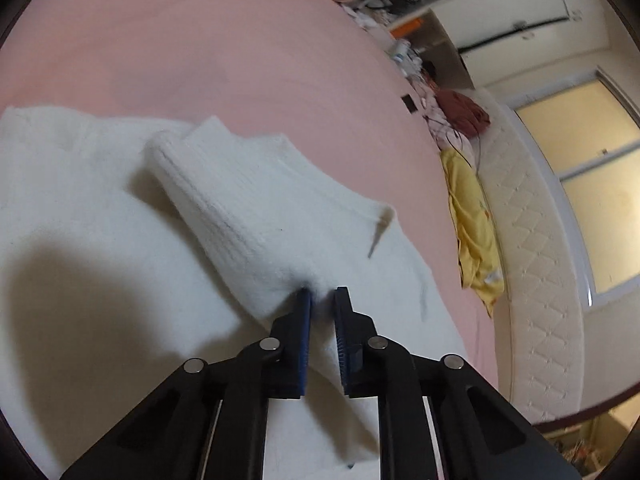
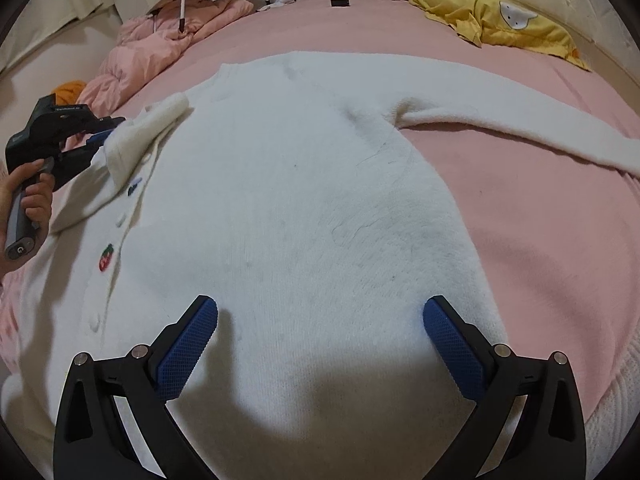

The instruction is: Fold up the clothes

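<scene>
The right gripper [image 2: 320, 316] gapes wide above the fluffy white knitted cardigan [image 2: 288, 200] spread mid-bed on the pink bedsheet [image 2: 540, 240], while only the left view shows the left gripper [image 1: 323, 294] pinching its ribbed sleeve [image 1: 240, 200], the cardigan's hem cut off.

A line of small pale lettering is showing on top of the left gripper [image 2: 105, 136] in the right wrist view, but it is staying too small and blurred to read. The white cardigan [image 2: 280, 200] is carrying a strawberry patch [image 2: 106, 257] without letters, and the yellow garment [image 2: 492, 20] is showing only a white animal figure [image 2: 516, 16].
</scene>
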`<move>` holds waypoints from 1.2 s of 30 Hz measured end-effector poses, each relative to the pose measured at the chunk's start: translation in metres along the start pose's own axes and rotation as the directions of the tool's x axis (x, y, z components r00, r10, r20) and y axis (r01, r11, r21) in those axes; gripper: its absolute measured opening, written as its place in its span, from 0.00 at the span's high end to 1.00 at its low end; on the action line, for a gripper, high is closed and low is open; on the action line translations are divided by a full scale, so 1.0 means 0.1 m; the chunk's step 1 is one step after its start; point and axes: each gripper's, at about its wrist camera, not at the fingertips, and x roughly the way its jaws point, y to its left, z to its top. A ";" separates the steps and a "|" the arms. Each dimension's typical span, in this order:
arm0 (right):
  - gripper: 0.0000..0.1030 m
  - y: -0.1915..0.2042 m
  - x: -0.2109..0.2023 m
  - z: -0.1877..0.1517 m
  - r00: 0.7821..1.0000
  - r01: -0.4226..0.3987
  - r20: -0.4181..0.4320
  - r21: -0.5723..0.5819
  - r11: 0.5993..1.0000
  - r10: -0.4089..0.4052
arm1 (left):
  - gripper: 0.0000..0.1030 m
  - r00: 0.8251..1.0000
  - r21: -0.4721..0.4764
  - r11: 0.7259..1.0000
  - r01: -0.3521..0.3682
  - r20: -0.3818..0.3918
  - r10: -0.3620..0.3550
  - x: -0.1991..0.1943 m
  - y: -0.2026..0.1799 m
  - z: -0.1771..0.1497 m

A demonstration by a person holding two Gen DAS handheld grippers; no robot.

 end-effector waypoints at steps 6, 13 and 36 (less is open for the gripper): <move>0.00 -0.06 0.00 0.03 1.000 -0.030 0.003 0.037 0.999 0.030 | 0.91 0.994 -0.003 1.000 -0.012 0.109 0.012 -0.26 -0.03 -0.06; 0.00 -0.07 0.00 0.04 0.999 -0.038 0.001 0.037 0.999 0.038 | 0.91 0.917 -0.024 0.997 -0.074 0.392 0.078 -1.42 0.20 0.10; 0.00 0.18 0.08 -0.04 0.993 0.110 -0.021 -0.088 0.990 -0.113 | 0.53 0.707 -0.437 0.865 -0.247 0.529 0.469 -3.98 2.93 -0.46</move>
